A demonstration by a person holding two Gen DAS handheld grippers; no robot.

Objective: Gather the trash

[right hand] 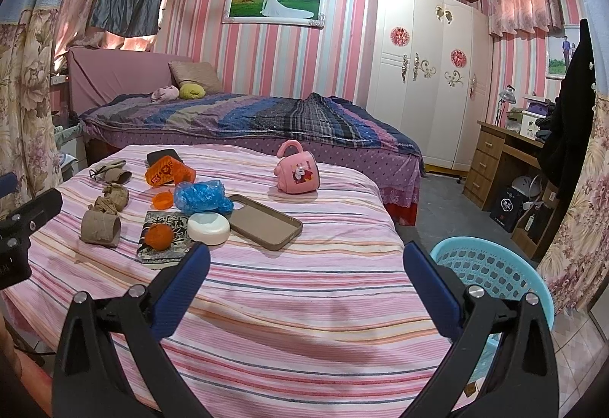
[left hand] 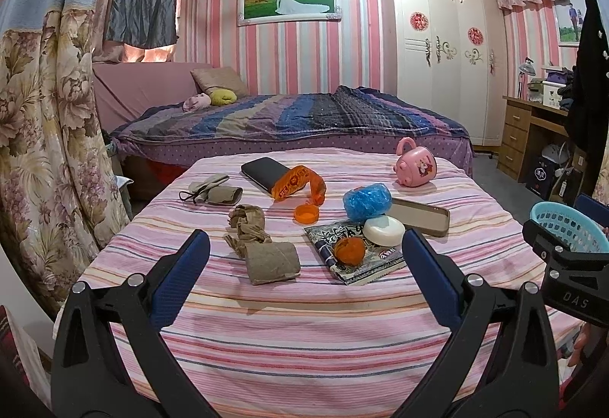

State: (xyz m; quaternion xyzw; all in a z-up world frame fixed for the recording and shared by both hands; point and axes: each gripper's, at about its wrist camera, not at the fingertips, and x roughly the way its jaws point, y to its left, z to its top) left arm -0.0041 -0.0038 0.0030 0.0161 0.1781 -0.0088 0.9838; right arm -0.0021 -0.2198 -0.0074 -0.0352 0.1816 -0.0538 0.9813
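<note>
Only in right wrist view: whole blue basket (right hand: 491, 273) beside right tool (right hand: 306, 266), spread apart, empty. Left tool (left hand: 304, 254) likewise apart, cardboard tube (left hand: 271, 262) just ahead.

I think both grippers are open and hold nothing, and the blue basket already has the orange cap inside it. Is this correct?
Not quite. The orange cap lies on the striped bed cover, not in the blue basket; the left wrist view shows it. The rest holds: the left gripper and right gripper are open and hold nothing.
</note>
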